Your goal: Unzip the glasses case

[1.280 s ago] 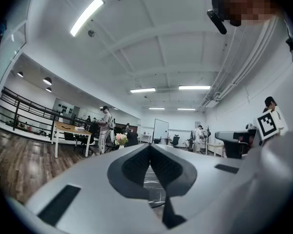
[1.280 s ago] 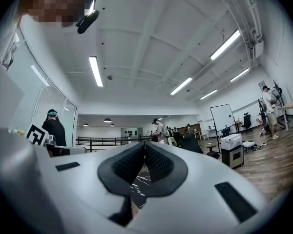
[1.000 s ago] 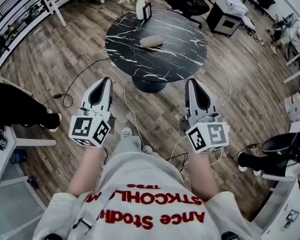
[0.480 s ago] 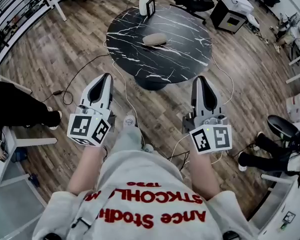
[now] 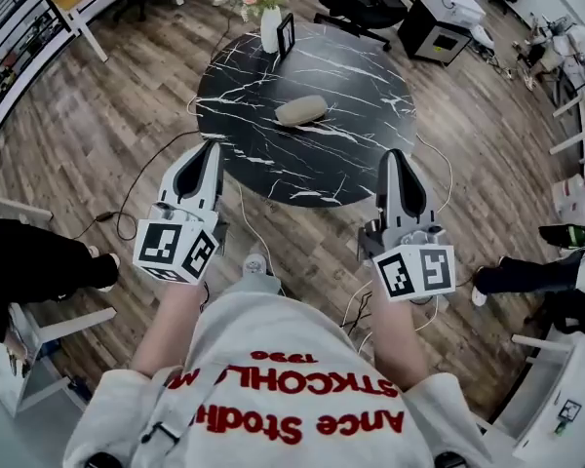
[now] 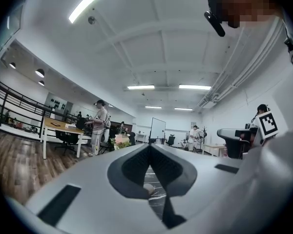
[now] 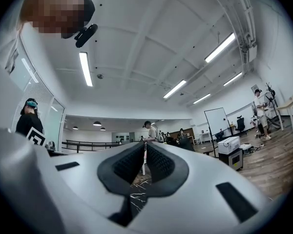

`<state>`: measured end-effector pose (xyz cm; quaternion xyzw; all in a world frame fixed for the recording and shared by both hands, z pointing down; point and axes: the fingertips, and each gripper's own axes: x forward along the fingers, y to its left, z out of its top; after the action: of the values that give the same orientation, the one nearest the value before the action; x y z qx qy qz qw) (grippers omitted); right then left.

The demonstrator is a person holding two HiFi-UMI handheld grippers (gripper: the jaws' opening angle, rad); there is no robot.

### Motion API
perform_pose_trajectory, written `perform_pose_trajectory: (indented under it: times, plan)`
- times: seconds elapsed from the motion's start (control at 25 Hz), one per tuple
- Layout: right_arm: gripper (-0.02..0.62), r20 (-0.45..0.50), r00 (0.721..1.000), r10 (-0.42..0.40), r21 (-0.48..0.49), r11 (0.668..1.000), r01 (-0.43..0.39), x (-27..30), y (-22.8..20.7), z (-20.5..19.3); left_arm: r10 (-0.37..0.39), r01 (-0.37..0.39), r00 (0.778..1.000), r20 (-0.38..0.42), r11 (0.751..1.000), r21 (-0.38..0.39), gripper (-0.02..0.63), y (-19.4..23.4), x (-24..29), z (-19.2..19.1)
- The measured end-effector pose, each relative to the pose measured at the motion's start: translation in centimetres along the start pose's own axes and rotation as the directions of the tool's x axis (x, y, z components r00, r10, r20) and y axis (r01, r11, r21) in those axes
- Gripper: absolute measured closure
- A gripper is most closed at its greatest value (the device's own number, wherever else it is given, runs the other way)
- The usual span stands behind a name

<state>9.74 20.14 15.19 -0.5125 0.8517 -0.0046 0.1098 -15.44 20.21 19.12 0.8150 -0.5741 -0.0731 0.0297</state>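
Observation:
A beige oval glasses case [image 5: 301,110] lies near the middle of a round black marble table [image 5: 370,76]. In the left gripper view a bit of the case [image 6: 148,189] shows through the gap behind the jaws. My left gripper [image 5: 211,147] is shut and empty, with its tip over the table's near left edge. My right gripper [image 5: 394,156] is shut and empty too, just short of the table's near right edge. Both point level toward the table, well short of the case.
A white vase of flowers [image 5: 270,25] and a small dark frame [image 5: 287,31] stand at the table's far side. Cables [image 5: 242,213] trail on the wooden floor under me. Office chairs [image 5: 356,3], a white box [image 5: 439,29] and other people's legs [image 5: 39,266] surround the spot.
I have walked toward the table with both grippers held out, and their tips now reach its near edge. Both stayed shut.

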Motion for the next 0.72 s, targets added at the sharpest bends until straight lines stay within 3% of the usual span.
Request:
perform_pose_trajectory:
  times: [0.32, 0.72]
  plan:
    - [0.575, -0.025, 0.996, -0.09, 0.008, 0.996, 0.09, 7.6, -1.4, -2.8, -0.082, 0.081, 0.995, -0.051, 0.996, -0.024, 0.597, 6.5, 8.5, -1.3]
    - [0.575, -0.085, 0.992, -0.091, 0.018, 0.996, 0.093, 14.1, -8.1, -6.6, -0.097, 0.086, 0.98, -0.173, 0.994, -0.067, 0.597, 7.9, 16.8, -7.7]
